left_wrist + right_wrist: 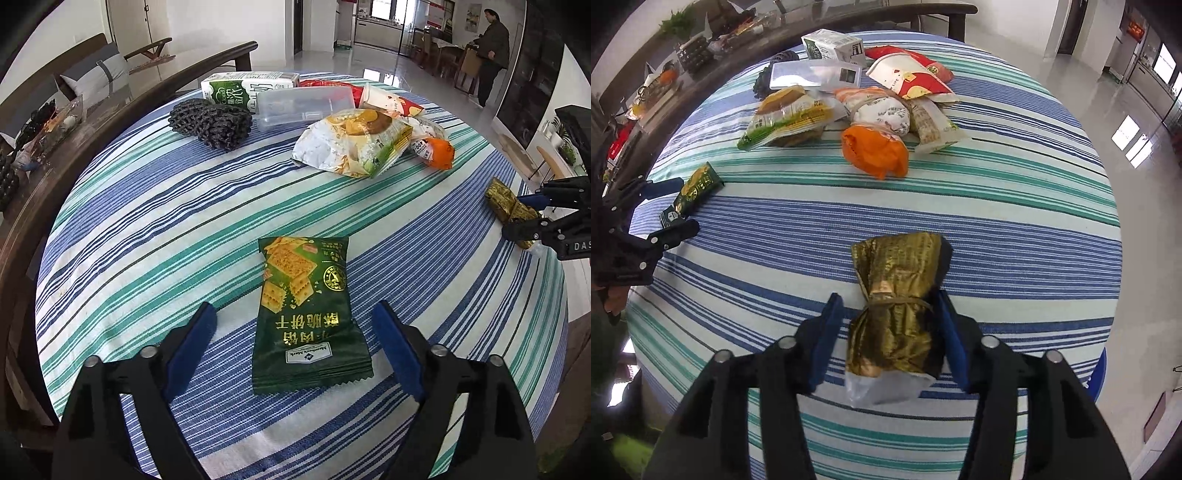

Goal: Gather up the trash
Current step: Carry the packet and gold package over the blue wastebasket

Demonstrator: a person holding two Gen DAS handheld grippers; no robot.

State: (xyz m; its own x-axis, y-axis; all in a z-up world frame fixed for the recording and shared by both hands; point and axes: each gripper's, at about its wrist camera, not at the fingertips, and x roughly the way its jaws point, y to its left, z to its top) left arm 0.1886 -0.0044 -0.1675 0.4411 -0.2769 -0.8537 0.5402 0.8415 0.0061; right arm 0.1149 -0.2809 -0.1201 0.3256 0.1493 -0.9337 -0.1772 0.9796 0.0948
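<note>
We are holding the left gripper [293, 314] spread wide over the striped tablecloth [147, 206], jaws released, nothing pinched. The green cracker packet [306, 317] is lying flat between the two blue pads, its lower half inside the gap and its top edge reaching out past the fingertips; it is not touching either pad that we can see.

We are holding the right gripper [888, 306] around the gold foil wrapper [899, 306]. Its jaws are parted, with the right pad looking like it is touching the wrapper's side and the left pad just beside it with a sliver of cloth showing between. We are not seeing a full clamp, so we are calling it released. The wrapper is lying on the cloth, tied at the waist, with a clear plastic tail sticking back toward the gripper body.

Ahead of both jaws, well apart, the rest of the trash is sitting in a cluster: an orange bag [875, 151], a yellow-green snack bag [354, 144], a red-and-white paper cup [912, 79], a clear plastic box [304, 105], a milk carton [247, 88] and black foam netting [214, 123]. A person [493, 55] is standing far beyond the table.
</note>
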